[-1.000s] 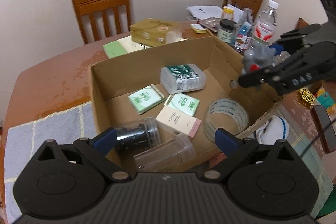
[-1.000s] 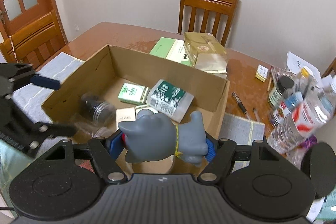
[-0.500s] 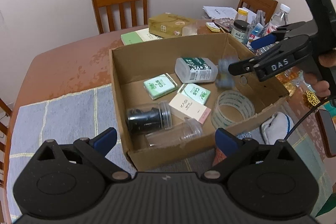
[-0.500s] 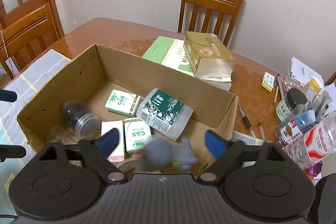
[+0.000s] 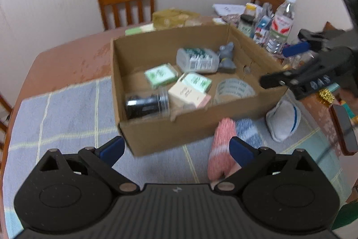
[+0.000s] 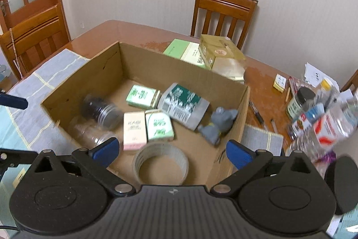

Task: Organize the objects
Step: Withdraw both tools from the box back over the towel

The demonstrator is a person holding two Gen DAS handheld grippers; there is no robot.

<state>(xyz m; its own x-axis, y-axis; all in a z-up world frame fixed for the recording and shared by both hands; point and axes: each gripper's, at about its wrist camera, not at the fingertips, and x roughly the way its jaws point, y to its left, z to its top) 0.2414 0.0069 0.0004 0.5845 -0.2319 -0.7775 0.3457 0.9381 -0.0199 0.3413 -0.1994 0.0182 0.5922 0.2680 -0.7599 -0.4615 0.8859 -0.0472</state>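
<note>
The table [image 6: 125,30] fills the middle of both views. On it sits the open box [image 6: 235,140], centre frame. Inside lie a white bottle [image 6: 183,104], a tape roll [image 6: 161,162], 2 clear jars, 3 small cartons and the grey toy [image 6: 218,124], resting against the box's right wall beside the bottle. The right gripper [image 6: 171,152] has just been opening, its jaws wide apart with nothing between them. The left gripper [image 5: 176,149] is also apart and empty, low in frame near a pink roll [image 5: 220,153].

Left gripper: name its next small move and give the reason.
Probably ease the open left gripper down onto the pink striped cloth roll lying outside the cardboard box. The grey toy already lies inside, and the right gripper is open and empty.
</note>
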